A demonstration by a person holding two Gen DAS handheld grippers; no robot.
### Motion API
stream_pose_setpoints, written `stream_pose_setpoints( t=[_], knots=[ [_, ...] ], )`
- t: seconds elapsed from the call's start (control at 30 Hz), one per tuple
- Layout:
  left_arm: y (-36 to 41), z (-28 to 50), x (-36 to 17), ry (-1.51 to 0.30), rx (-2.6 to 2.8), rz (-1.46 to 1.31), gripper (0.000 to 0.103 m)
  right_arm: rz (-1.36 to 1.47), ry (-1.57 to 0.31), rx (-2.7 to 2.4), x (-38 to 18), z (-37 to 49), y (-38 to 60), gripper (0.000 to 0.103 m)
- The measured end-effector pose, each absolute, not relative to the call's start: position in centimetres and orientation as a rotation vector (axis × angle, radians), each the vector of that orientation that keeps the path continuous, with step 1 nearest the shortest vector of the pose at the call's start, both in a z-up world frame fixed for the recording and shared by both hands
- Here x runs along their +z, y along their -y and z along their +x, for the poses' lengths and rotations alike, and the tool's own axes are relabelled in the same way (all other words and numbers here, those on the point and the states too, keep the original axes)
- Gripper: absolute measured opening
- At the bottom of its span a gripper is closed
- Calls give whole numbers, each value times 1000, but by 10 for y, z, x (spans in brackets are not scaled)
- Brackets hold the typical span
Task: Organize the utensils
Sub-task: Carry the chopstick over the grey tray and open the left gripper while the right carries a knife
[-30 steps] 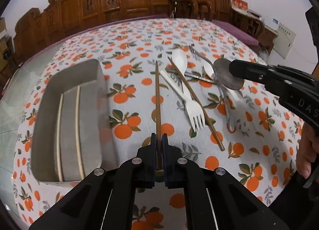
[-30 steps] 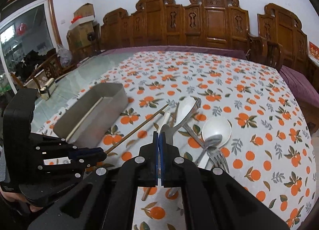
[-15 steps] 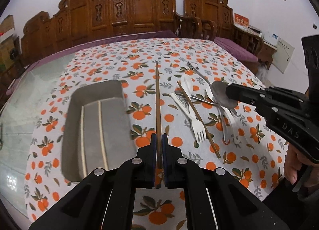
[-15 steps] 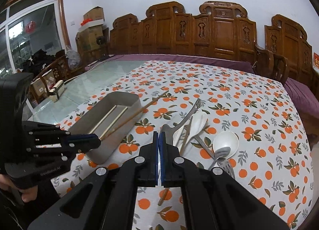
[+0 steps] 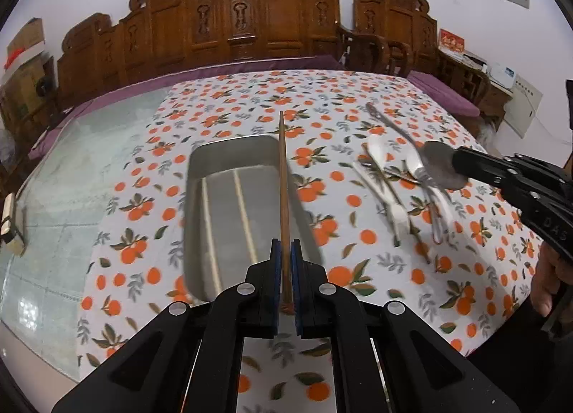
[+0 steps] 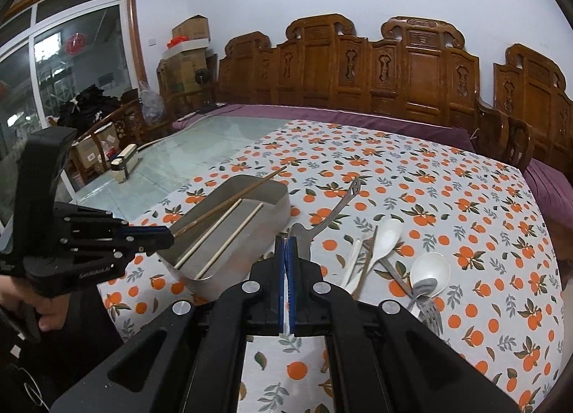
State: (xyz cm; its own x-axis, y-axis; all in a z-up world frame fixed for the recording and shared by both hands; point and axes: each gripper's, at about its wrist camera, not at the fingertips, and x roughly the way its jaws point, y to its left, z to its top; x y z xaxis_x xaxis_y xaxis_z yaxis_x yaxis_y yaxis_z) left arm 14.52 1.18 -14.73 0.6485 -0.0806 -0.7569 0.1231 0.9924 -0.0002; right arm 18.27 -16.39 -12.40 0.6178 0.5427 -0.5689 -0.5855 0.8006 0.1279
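My left gripper (image 5: pixel 285 252) is shut on a brown chopstick (image 5: pixel 284 180) and holds it in the air along the right rim of the metal tray (image 5: pixel 200 162). Two pale chopsticks (image 5: pixel 243 212) lie in the tray. In the right wrist view the left gripper (image 6: pixel 168 236) holds the brown chopstick (image 6: pixel 232 200) over the tray (image 6: pixel 275 212). My right gripper (image 6: pixel 285 252) is shut on a metal spoon (image 6: pixel 329 216), gripped by its bowl, handle pointing away. It shows in the left wrist view (image 5: pixel 444 168) above the loose utensils.
On the orange-print cloth right of the tray lie white spoons (image 6: pixel 429 271), a white plastic fork (image 5: pixel 394 210), a metal fork (image 6: pixel 429 312), a metal spoon (image 6: pixel 424 286) and a brown chopstick (image 6: pixel 369 255). Carved wooden chairs (image 6: pixel 412 73) line the far edge.
My left gripper has lifted the brown chopstick and carried it left to the tray's right rim. My right gripper has risen with the metal spoon.
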Motion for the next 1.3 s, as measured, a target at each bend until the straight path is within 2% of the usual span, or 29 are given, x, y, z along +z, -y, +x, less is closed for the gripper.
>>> stream_pose_setpoints(
  t=[0.57,0.83,0.9,0.97,1.3],
  knots=[
    [-54,174,-174,-1005,-96,39,5,-132,-654,691,-133,170,138,2],
    [-61,184,-182,-1003,-65,28,5,-150,-675,718,-136,165,125,2],
    [-63,186,-182,-993,-49,32,8,-155,-677,724,-135,165,122,2],
    [-64,185,-181,-967,-40,31,20,-151,-682,732,-134,166,118,2],
    [-80,188,-172,-865,-19,-26,29,-151,-711,805,-133,183,77,2]
  ],
)
